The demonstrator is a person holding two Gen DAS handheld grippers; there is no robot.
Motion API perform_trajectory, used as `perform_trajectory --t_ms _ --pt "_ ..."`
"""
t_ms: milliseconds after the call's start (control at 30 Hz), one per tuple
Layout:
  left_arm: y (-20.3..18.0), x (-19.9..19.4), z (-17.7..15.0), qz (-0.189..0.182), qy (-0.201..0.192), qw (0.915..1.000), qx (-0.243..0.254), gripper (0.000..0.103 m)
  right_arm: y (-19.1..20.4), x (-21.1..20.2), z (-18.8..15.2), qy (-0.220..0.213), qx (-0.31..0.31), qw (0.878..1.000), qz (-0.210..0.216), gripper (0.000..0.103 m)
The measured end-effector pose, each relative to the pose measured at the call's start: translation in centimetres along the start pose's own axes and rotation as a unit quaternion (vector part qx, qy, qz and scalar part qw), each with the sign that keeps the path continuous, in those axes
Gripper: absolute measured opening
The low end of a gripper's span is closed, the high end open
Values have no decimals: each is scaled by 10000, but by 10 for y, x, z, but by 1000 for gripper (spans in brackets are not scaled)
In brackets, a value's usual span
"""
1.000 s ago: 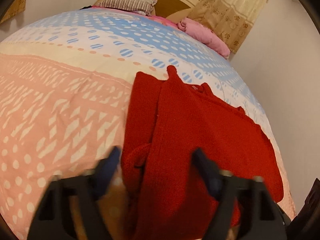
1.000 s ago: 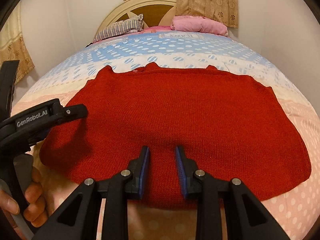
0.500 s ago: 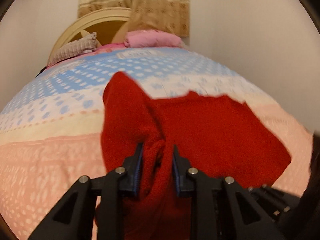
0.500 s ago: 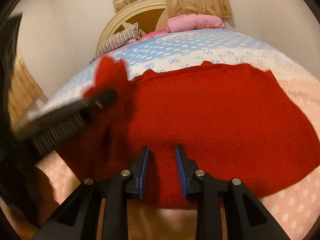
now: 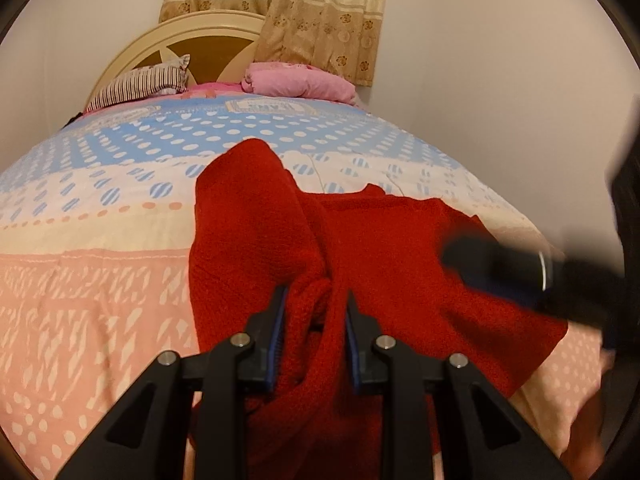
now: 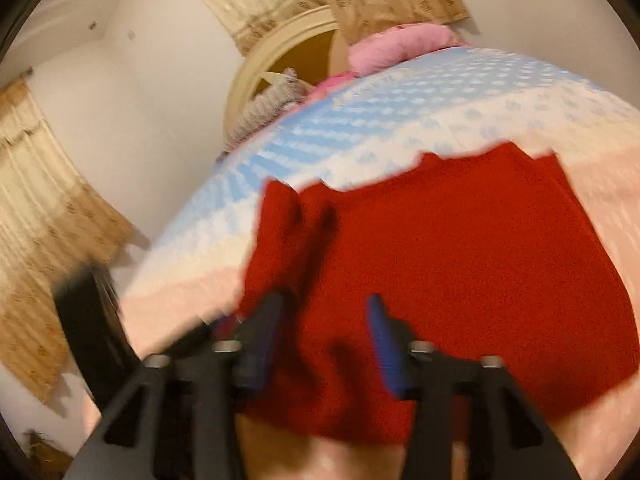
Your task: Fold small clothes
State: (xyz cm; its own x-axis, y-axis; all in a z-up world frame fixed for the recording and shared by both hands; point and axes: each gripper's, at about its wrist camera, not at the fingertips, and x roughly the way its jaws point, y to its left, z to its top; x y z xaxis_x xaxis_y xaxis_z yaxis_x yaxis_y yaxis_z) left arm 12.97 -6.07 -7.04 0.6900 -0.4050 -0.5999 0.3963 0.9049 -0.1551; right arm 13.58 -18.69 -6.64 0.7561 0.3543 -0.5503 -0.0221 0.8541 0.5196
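Red knitted sweater (image 5: 400,248) lies on the patterned bedspread (image 5: 92,292), occupying the centre and lower right of the left wrist view. Left gripper (image 5: 314,332) is clenched on a bunched ridge of the knit at lower centre; that side is lifted and rumpled, its edge standing up near frame centre. Right gripper (image 6: 324,344) stands released: its jaws have just been opening, and the knit beneath them is not pinched. That view is blurred. In the right wrist view the sweater's right portion lies flat. Assessment: the first side fold is under way, not laid down. Remaining, by judgement: laying this side over, folding the other, then halving. No finished fold is visible.
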Motion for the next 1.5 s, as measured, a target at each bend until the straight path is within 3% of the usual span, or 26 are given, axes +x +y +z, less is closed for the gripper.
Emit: perform_trajectory --t_ms 100,200,333,367,400,467,600,900,1100,1233,1400,1500 --pt "2 -1 0 -57 -13 10000 -73 27 2 26 28 272 30 9988 403 68" --pt "2 -3 -1 -115 -28 9998 -141 27 8 74 42 898 -47 9937 670 68" --pt "5 -4 -2 -156 -33 9997 -187 27 24 117 45 1233 -604 9885 640 67" --pt "5 -4 -2 -161 -29 9997 -198 27 25 120 44 1244 -715 9877 622 55" --pt "5 -4 -2 -164 -18 9997 -203 27 27 126 43 1262 -856 9867 563 31" --pt "4 -5 -1 -168 -18 9997 -201 27 25 133 40 1317 -897 9862 442 25" --pt "-1 -11 3 -209 -68 9995 -218 27 20 124 43 1038 -815 9903 436 18" --pt "-46 -16 31 -543 -129 9984 8 27 12 67 69 721 -1045 9914 324 17" --pt "-103 6 39 -874 -83 9950 479 27 -37 24 89 543 -923 9942 -94 17" --pt "-144 31 37 -1196 161 9906 639 27 -78 4 99 500 -740 9950 -449 16" --pt "-171 58 25 -1146 483 9887 831 22 -142 0 96 758 -316 9934 -798 16" --pt "-175 60 22 -1031 448 9888 977 22 -162 5 88 845 -215 9927 -837 16"
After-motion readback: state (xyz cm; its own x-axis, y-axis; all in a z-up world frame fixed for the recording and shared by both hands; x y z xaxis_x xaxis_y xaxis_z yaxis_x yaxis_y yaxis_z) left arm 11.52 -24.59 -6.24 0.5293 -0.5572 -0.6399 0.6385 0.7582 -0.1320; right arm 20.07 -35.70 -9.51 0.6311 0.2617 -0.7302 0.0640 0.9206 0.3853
